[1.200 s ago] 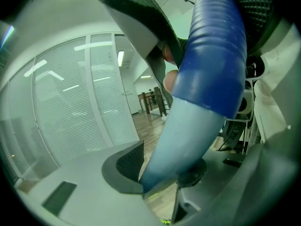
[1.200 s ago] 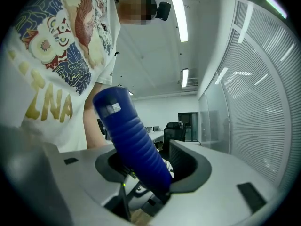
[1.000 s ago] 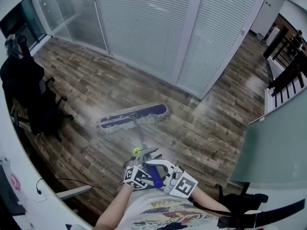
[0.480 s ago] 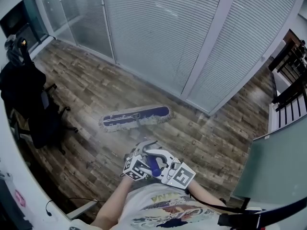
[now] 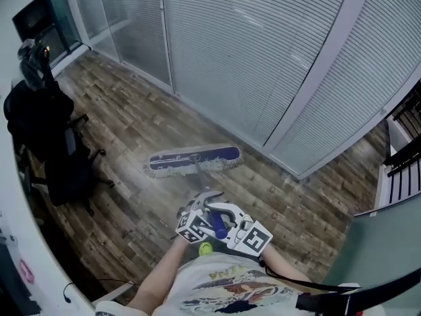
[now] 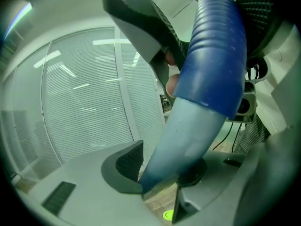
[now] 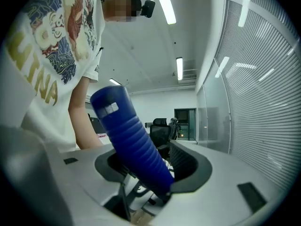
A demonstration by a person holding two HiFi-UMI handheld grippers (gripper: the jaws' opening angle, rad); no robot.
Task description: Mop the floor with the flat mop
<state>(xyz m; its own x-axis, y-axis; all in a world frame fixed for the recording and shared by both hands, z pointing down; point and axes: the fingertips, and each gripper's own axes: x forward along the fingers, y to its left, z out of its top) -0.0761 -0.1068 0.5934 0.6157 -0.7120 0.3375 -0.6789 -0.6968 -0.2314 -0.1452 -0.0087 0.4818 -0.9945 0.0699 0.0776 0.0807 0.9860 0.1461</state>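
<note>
Flat mop [image 5: 193, 159] lies pad-down on the wooden floor [image 5: 118, 130], just short of the blinded glass wall [image 5: 263, 64], its pole running back towards you. Your left tongs [image 6: 162, 173] are clenched on the pale shaft below the blue grip [image 7: 131, 140], your right tongs [image 7: 150, 173] on that ribbed grip itself. You look mid-stroke; next, I'd judge, sweep along the wall, keeping clear of the office chair [image 5: 59, 150]. Floor beneath your body is cut off, and wetness can't be made out.
</note>
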